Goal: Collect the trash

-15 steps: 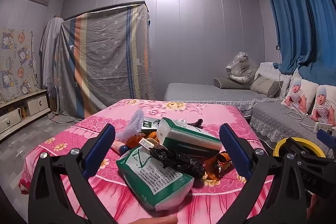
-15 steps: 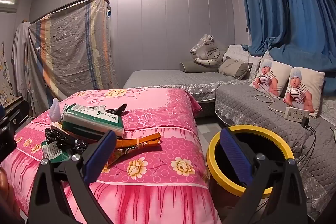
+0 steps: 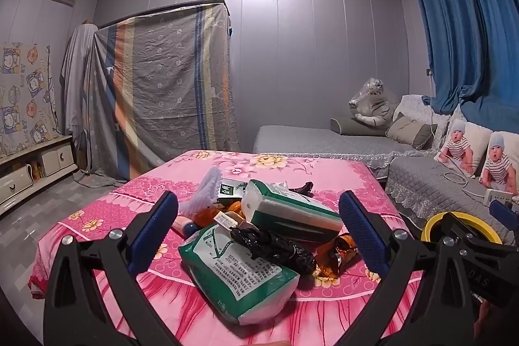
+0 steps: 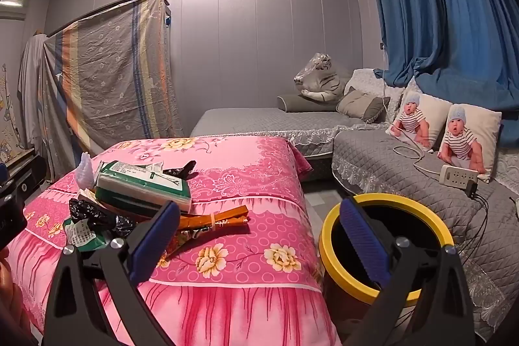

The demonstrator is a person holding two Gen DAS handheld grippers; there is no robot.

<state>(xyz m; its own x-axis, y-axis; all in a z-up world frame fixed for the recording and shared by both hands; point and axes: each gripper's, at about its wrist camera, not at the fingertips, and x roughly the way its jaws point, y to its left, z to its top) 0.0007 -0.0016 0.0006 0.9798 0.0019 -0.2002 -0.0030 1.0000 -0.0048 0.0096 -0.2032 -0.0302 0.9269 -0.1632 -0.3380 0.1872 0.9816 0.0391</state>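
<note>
Your left gripper (image 3: 259,235) is spread wide, its two blue pads far apart and holding nothing; between them, in the left wrist view, lies a heap of trash on a worktop draped in a pink floral cloth (image 3: 285,164). Nearest you in that heap is a green and white printed packet (image 3: 240,278); a crumpled black plastic bag (image 3: 275,248) rests across its top; behind that sits a green and white carton (image 3: 288,213), tilted on the pile; a crinkled orange wrapper (image 3: 337,252) lies just beside the right pad (whether it touches cannot be told). The pads touch none of it.

Your right gripper (image 4: 259,245) is also spread wide and holds nothing; its left pad hangs over the front edge of the cloth, near a long orange wrapper (image 4: 214,219) bound with a pale band; its right pad sits in front of the mouth of a yellow-rimmed bin (image 4: 431,222), which stands on the floor just beside the worktop, between it and a grey quilted sofa (image 4: 389,158).
</note>
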